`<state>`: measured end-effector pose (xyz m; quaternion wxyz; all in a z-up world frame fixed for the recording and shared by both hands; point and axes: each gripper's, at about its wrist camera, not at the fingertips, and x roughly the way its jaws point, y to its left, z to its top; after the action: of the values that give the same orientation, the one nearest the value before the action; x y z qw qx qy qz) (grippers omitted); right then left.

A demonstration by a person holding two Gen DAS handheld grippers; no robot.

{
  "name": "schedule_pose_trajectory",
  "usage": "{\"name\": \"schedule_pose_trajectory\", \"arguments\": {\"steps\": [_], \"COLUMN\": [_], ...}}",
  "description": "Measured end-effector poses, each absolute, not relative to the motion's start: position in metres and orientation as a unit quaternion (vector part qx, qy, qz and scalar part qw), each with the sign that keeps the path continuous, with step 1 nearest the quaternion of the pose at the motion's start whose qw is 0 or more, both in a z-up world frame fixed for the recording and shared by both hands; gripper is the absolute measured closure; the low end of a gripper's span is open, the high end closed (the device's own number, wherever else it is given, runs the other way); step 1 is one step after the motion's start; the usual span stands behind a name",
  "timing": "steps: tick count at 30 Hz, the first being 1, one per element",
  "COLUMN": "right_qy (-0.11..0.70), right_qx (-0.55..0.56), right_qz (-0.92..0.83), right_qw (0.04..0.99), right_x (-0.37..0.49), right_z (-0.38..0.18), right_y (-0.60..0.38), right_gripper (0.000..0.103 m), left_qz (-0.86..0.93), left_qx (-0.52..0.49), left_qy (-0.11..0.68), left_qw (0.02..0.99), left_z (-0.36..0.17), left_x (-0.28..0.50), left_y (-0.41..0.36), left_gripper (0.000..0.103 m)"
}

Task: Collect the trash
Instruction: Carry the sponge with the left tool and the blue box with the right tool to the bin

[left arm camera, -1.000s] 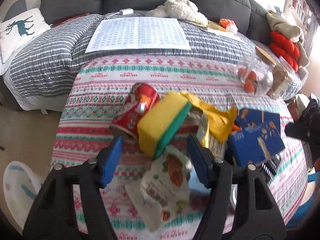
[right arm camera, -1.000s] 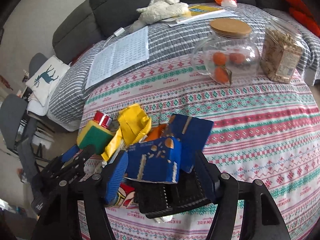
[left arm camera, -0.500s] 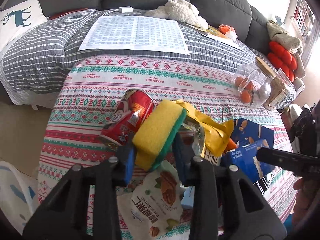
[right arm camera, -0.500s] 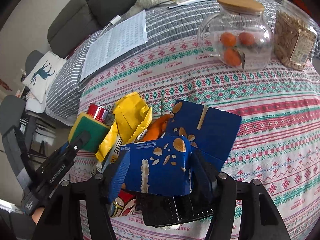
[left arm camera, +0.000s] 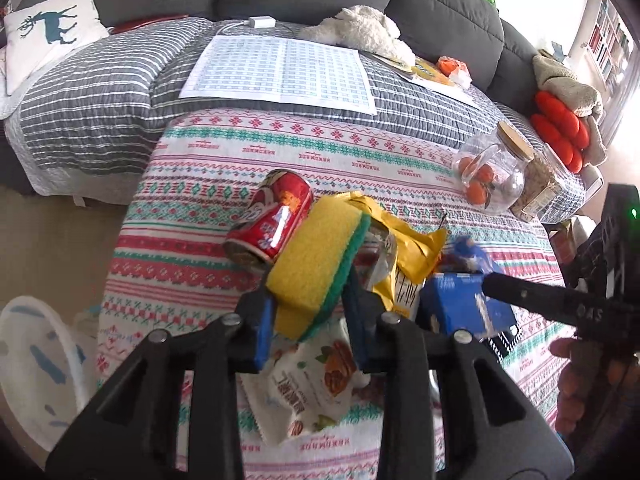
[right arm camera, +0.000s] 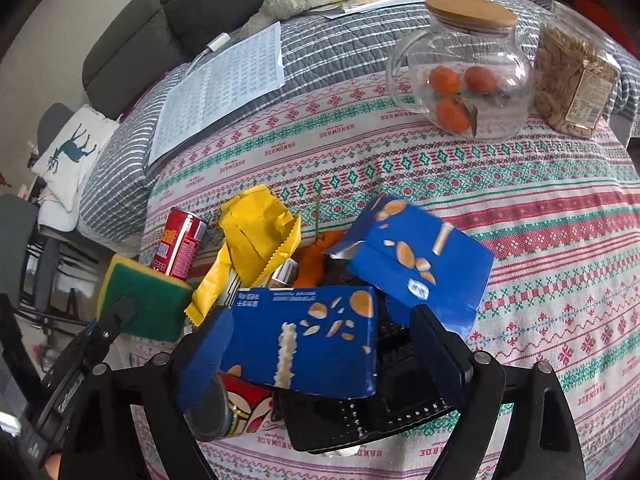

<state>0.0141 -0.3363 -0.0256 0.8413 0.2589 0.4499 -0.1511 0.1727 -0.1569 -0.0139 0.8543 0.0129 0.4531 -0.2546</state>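
On the patterned tablecloth, trash lay heaped. The left gripper clamped the sponge. The right gripper, jaws just widened, straddled the blue carton without pressing it.

Right gripper: jaws just opened wide, blue box between them, pads not pressing. Under it a black tray. Left: yellow wrapper, red can, sponge in left gripper. Far right: glass jar w/ oranges.
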Motion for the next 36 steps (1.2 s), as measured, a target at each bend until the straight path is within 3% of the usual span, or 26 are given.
{"name": "schedule_pose_trajectory", "arguments": {"steps": [18, 28, 36], "right_qy": [0.501, 0.451, 0.416], "right_qx": [0.131, 0.168, 0.145], "right_qz": [-0.217, -0.213, -0.165], "right_qw": [0.827, 0.85, 0.882], "right_x": [0.044, 0.008, 0.0], "right_z": [-0.046, -0.01, 0.019], "right_y": [-0.295, -0.308, -0.258], "right_gripper": [0.007, 0.007, 0.007], "left_qz": [-0.211, -0.198, -0.163], "left_qx": [0.011, 0.0, -0.014], "left_qy": [0.451, 0.449, 0.443], "left_qw": [0.867, 0.871, 0.881], "left_z": [0.004, 0.014, 0.019], "left_x": [0.159, 0.146, 0.136], "left_y": [-0.094, -0.058, -0.002], "left_gripper": [0.07, 0.07, 0.07]}}
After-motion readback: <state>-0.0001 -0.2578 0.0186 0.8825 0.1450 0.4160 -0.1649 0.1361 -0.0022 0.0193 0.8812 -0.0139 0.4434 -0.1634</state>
